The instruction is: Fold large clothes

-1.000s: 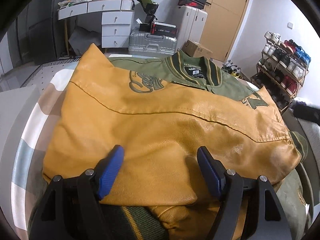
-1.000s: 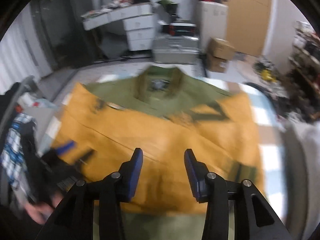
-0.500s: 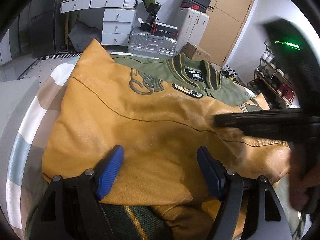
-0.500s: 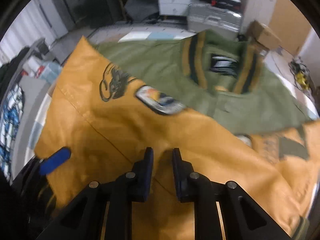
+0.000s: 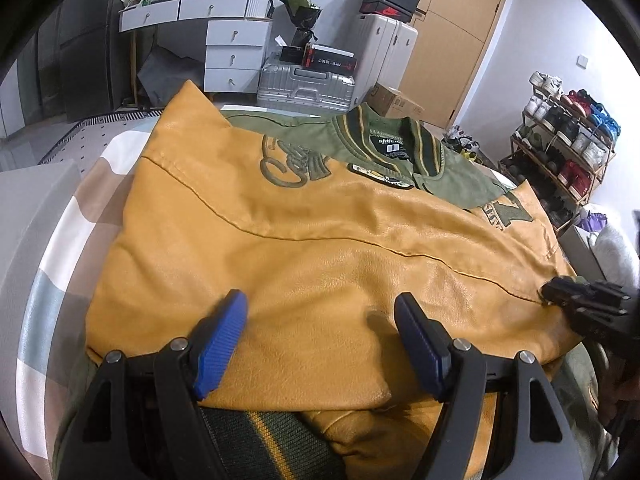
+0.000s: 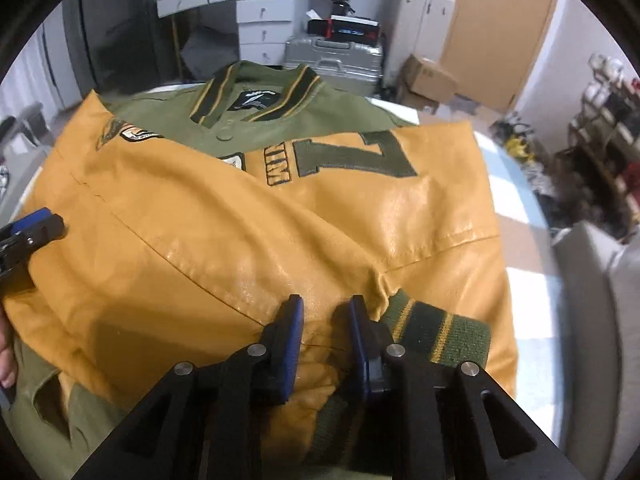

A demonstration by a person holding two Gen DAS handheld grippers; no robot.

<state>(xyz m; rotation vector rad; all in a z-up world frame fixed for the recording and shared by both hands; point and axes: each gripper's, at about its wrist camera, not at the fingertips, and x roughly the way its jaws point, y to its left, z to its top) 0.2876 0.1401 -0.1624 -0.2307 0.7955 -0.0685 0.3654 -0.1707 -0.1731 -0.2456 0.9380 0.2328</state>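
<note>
A varsity jacket (image 5: 320, 232) lies face up on the bed: olive green body, mustard leather sleeves folded across the chest, striped collar (image 5: 392, 140) at the far end. My left gripper (image 5: 320, 320) hovers open over the near edge of the folded sleeve, with nothing pinched. My right gripper (image 6: 324, 312) is down at the other sleeve, next to its green striped cuff (image 6: 440, 336). Its jaws stand narrow and are opening slightly; a ridge of leather lies between the tips, and the pads do not visibly press on it. Its tips also show at the right edge of the left wrist view (image 5: 560, 292).
The bed's striped sheet (image 5: 60, 248) shows around the jacket. Beyond the bed stand white drawers (image 5: 236, 52), a silver suitcase (image 5: 304, 84), a cardboard box (image 5: 396, 100) and a shoe rack (image 5: 568, 140) at the right. Fingers of a hand (image 6: 5, 364) show at the left edge.
My right gripper narrowed its jaws, swept across the jacket and dropped to the sleeve beside the cuff. The left gripper stayed where it was, still open.
</note>
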